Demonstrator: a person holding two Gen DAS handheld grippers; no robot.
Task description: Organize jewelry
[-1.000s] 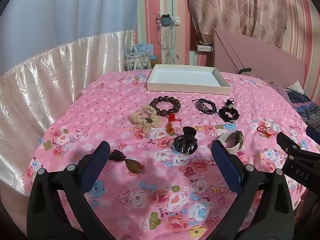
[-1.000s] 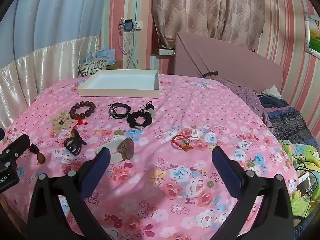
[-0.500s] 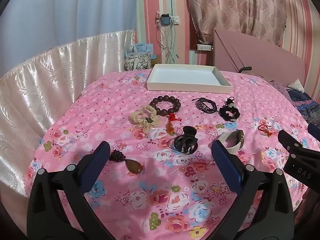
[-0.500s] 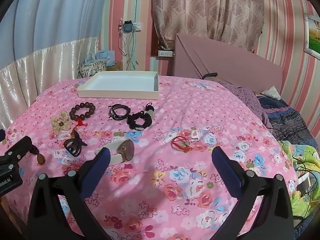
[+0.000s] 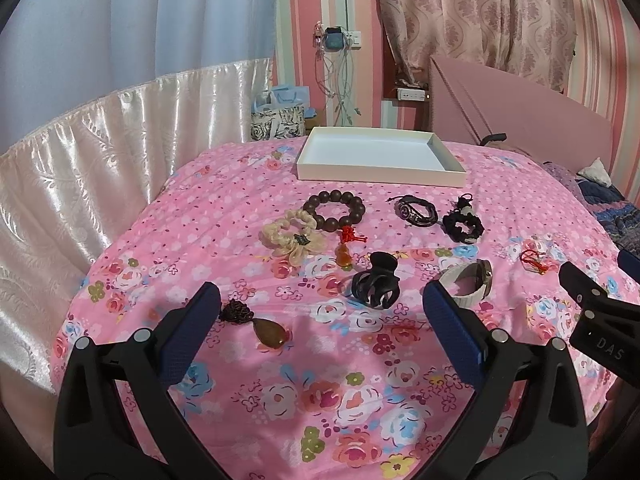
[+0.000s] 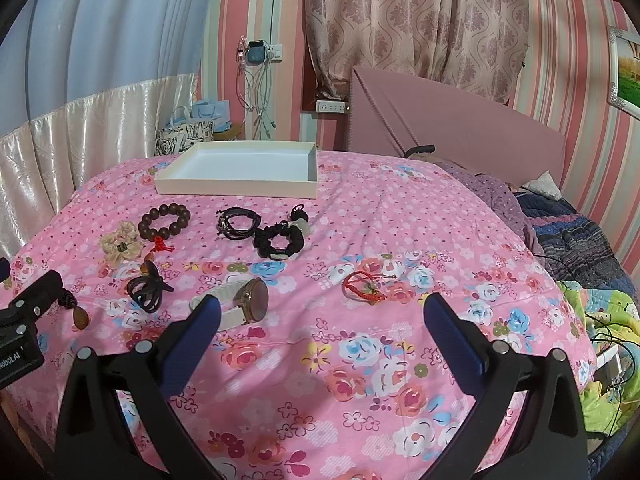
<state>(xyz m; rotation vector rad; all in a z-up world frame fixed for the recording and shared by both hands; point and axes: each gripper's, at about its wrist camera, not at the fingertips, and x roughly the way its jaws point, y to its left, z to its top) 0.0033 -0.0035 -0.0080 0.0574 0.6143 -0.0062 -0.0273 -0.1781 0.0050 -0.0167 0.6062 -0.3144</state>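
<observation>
Jewelry lies on a pink floral bedspread before an empty white tray point(image 5: 380, 178) point(image 6: 236, 188). I see a brown bead bracelet point(image 5: 334, 210) point(image 6: 164, 221), a cream scrunchie point(image 5: 294, 238), a black hair claw point(image 5: 374, 282) point(image 6: 146, 286), an amber pendant point(image 5: 270, 334), a white-strap watch point(image 5: 470, 284) point(image 6: 244, 300), a dark cord bracelet point(image 5: 414, 210) point(image 6: 238, 222), a black scrunchie point(image 6: 278, 240) and a red cord bracelet point(image 6: 362, 286). My left gripper point(image 5: 322, 328) is open and empty above the pendant and claw. My right gripper point(image 6: 322, 332) is open and empty near the watch.
A satin bed skirt point(image 5: 80, 180) borders the left side. A pink headboard point(image 6: 440, 120) and rumpled bedding point(image 6: 580, 240) lie to the right. A patterned bag point(image 5: 276, 126) stands behind the tray.
Both grippers have drifted slightly back and up, so the scene sits a little lower in view. Nothing was grasped or moved.
</observation>
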